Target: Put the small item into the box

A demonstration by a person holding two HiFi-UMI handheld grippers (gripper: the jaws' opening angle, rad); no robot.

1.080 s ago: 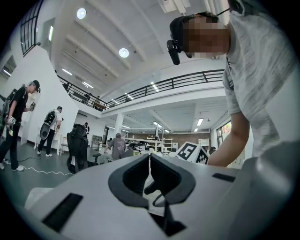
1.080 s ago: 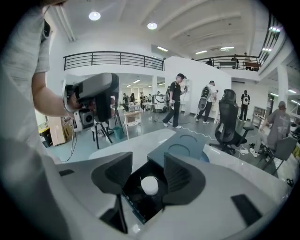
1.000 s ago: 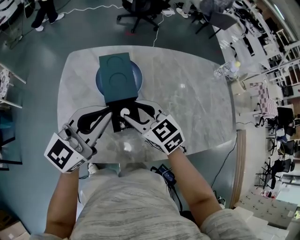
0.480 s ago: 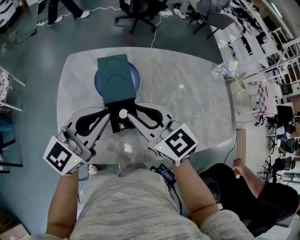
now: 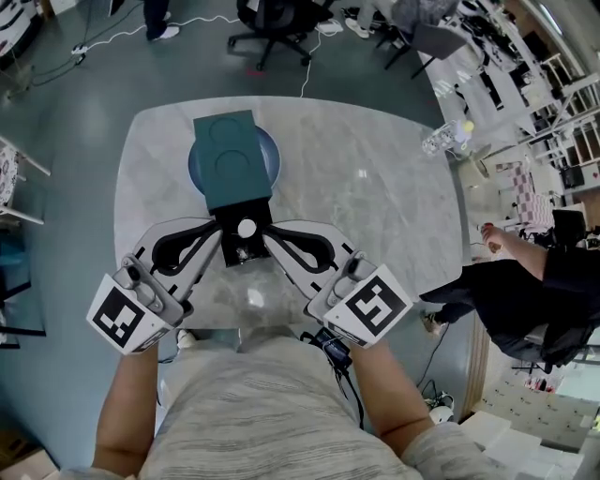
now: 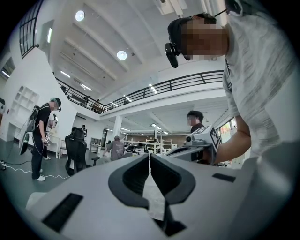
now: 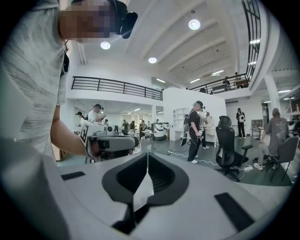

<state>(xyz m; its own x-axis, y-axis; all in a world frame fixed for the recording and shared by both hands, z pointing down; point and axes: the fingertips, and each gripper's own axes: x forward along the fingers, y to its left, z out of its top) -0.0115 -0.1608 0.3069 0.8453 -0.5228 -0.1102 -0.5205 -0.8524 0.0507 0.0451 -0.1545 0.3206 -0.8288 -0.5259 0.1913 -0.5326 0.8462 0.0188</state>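
Observation:
A dark teal box (image 5: 231, 159) lies on a blue plate (image 5: 273, 156) at the far left of the marble table (image 5: 394, 216). Its black tray (image 5: 240, 249) sticks out toward me. In the tray rests the small white round item (image 5: 246, 228). My right gripper (image 5: 266, 234) is shut and empty, its tips just right of the tray. My left gripper (image 5: 218, 231) is shut too, with its tips at the tray's left side. Each gripper view shows its own jaws pressed together with nothing between them. The right gripper (image 6: 202, 138) shows in the left gripper view, and the left gripper (image 7: 107, 140) in the right gripper view.
A person in black (image 5: 525, 291) stands by the table's right edge. A clear plastic item (image 5: 448, 139) lies at the table's far right corner. Office chairs (image 5: 281, 23) and cables are on the floor beyond the table. My torso is against the near edge.
The right gripper's jaws went from wide round the white item to shut, and it drew back toward me. The item stayed in the tray. A person walked in at the right.

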